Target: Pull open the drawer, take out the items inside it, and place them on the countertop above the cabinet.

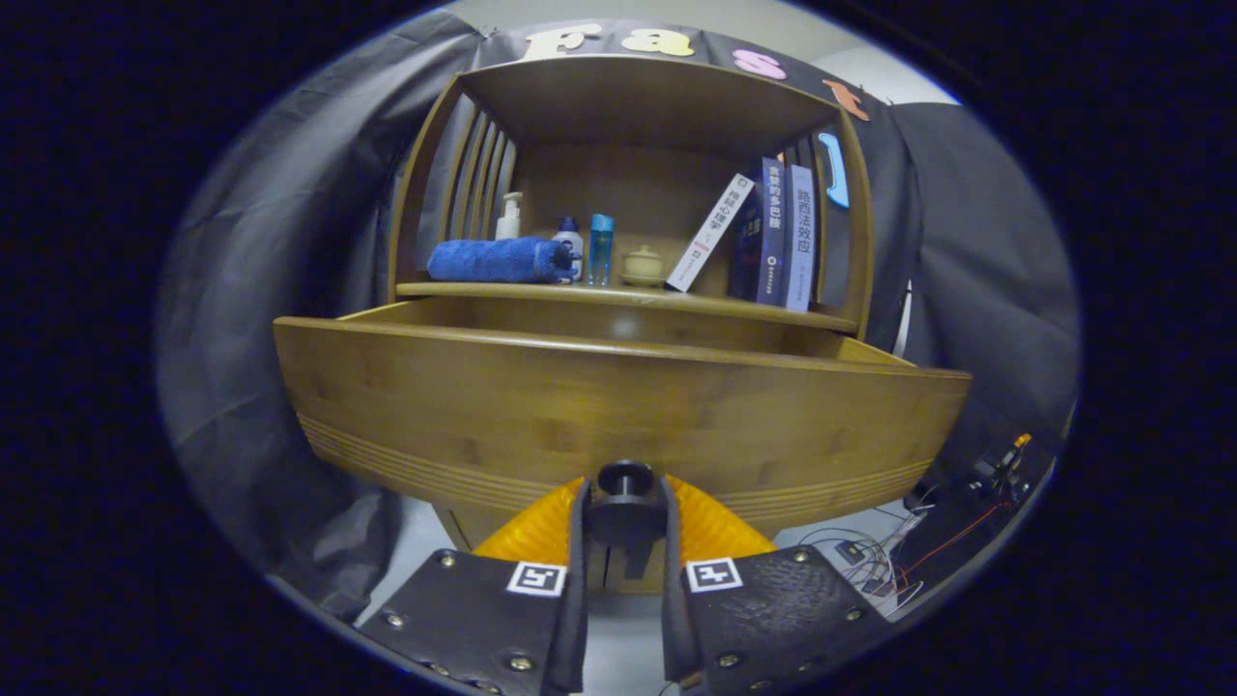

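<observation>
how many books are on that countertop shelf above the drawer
3, possibly more hidden: a white book leaning beside the small jar, then a dark blue book and a lighter blue book upright beside it.

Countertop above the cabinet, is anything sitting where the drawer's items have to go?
Yes. The countertop already carries a rolled blue towel, bottles, a small jar and books. The gripper grips the drawer knob.

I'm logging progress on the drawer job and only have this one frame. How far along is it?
Done: the drawer stands pulled out from the cabinet. In hand: the gripper is shut on the drawer's black knob. Left: taking the items out; the drawer front hides its inside, so I cannot tell what is there. The countertop already bears a blue towel, bottles and books.
</observation>
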Action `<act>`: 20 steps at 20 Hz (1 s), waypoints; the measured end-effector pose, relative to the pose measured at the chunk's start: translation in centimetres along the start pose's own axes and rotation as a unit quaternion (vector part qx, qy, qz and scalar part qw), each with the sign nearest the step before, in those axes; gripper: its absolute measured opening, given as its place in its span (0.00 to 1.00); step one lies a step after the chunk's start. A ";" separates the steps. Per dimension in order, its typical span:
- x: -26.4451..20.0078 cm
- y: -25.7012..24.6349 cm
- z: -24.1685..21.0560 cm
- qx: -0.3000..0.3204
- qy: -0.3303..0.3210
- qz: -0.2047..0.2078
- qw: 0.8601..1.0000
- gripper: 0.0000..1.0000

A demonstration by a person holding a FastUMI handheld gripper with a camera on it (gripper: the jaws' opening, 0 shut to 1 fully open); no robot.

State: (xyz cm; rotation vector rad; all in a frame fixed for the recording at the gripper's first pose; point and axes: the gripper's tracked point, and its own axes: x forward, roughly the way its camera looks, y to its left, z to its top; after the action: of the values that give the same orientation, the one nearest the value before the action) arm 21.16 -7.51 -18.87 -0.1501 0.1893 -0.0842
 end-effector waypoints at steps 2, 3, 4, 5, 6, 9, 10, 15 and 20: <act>0.3 0.1 -0.2 0.011 0.001 0.006 1.000 0.31; 0.1 0.1 -0.2 0.016 0.005 0.008 1.000 0.31; -0.1 0.4 -0.3 0.022 0.004 0.009 1.000 0.31; -0.1 0.2 -0.3 0.015 0.004 0.010 1.000 0.31; -0.1 0.2 -0.3 0.008 0.004 0.012 1.000 0.31; -0.2 0.5 -0.4 0.011 0.006 0.021 1.000 0.31; 0.0 0.6 -0.4 0.021 0.010 0.028 0.999 0.31; -2.0 -1.5 3.0 0.067 0.002 0.025 0.997 0.77; -3.2 -4.0 7.1 0.066 -0.015 -0.007 0.998 1.00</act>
State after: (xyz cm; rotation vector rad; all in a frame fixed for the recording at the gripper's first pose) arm 19.16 -10.17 -10.76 -0.0216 0.1513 -0.1085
